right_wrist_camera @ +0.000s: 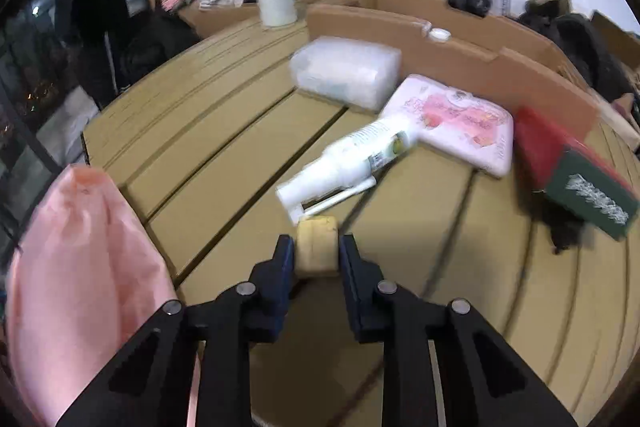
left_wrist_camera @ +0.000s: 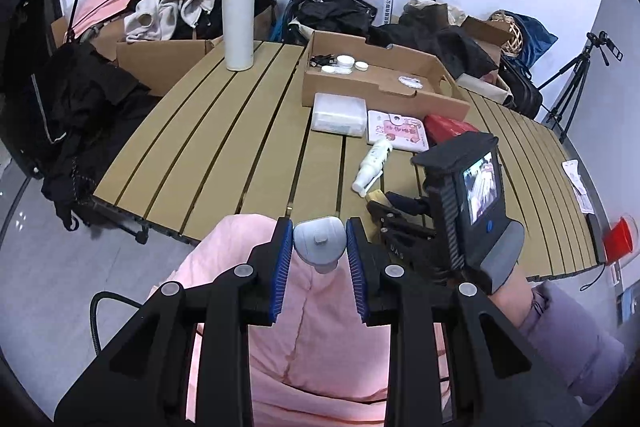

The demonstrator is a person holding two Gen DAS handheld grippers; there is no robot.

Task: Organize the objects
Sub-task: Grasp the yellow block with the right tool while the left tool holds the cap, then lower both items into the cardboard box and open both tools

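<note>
My left gripper [left_wrist_camera: 319,243] is shut on a small grey plastic cap-like object [left_wrist_camera: 319,239], held above the table's near edge over a pink garment. My right gripper [right_wrist_camera: 317,253] is shut on a small tan block [right_wrist_camera: 317,247], low over the slatted table [right_wrist_camera: 224,163]; it shows in the left wrist view [left_wrist_camera: 378,205] too. A white spray bottle [right_wrist_camera: 352,159] lies just beyond the block. Behind it are a pink packet [right_wrist_camera: 460,123], a clear plastic pack [right_wrist_camera: 346,75], a red-and-green box [right_wrist_camera: 572,171] and an open cardboard box [left_wrist_camera: 384,83] holding small white lids.
A tall white flask [left_wrist_camera: 239,19] stands at the table's far left. Cardboard boxes, clothes and bags pile up behind the table. A tripod [left_wrist_camera: 576,83] stands at right. A red cup [left_wrist_camera: 618,239] and a paper packet [left_wrist_camera: 576,179] sit at the table's right end.
</note>
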